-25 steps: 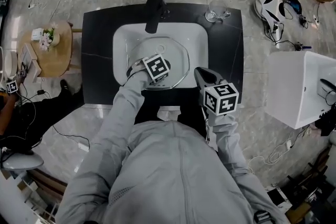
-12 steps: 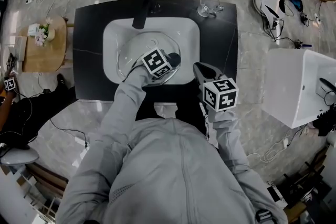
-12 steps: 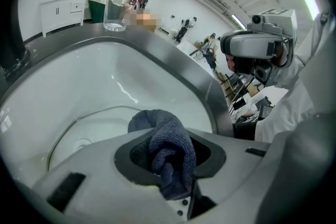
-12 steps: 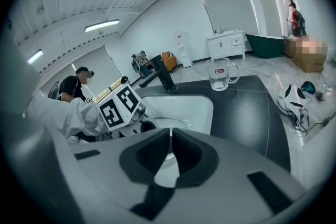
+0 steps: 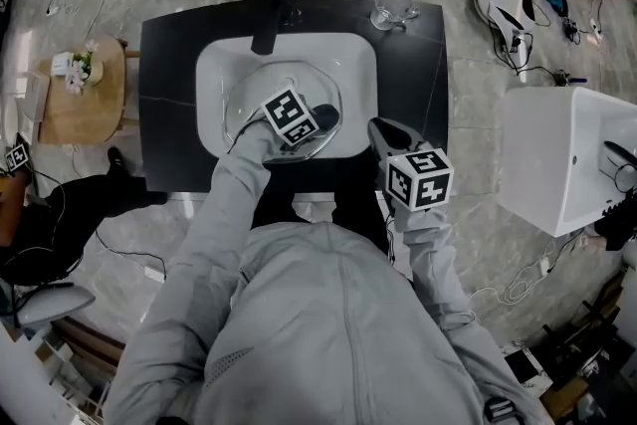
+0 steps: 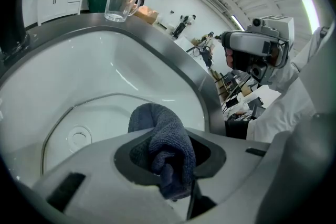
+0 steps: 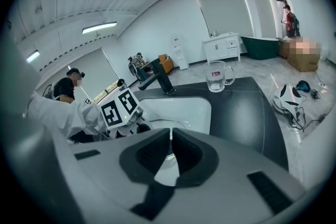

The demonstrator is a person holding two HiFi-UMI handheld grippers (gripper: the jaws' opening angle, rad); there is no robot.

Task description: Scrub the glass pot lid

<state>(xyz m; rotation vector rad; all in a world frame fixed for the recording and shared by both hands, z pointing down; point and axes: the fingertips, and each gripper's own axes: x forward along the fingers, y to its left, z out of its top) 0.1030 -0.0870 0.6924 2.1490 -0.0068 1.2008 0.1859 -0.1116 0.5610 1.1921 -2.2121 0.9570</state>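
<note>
Glass, clear, with a thin rim: the pot lid (image 5: 282,100) lies flat in the white basin (image 5: 214,65), toward the bowl's near edge. From your head view it reads as a faint ring on white. The basin is set in a black counter (image 5: 413,65), with the tap (image 5: 267,10) at the far edge and a glass mug (image 5: 390,7) at the far right corner.

Left gripper view: the lid (image 6: 100,113) shows close, its rim curving across the basin floor and a small round fitting near its left side. This view alone shows the grip. Your left gripper (image 6: 168,157) has its jaws clamped on a dark blue cloth (image 6: 160,139), a folded wad bulging out ahead of the tips. The head view gives only a dark lump (image 5: 326,115) past the marker cube (image 5: 289,117). The mug (image 6: 119,1) stands on the rim of the counter above.

Right gripper view: your right gripper (image 7: 171,149) has its jaws pressed together with nothing between them. It also catches the left cube (image 7: 118,106) down in the basin, and the mug (image 7: 216,76).

Lid against jaws: the left gripper (image 5: 317,121) is over the lid's near right part, cloth-end down toward the glass; whether the cloth touches cannot be told. The right gripper (image 5: 386,132) sits over the counter's near edge, right of the basin, clear of the lid.
</note>
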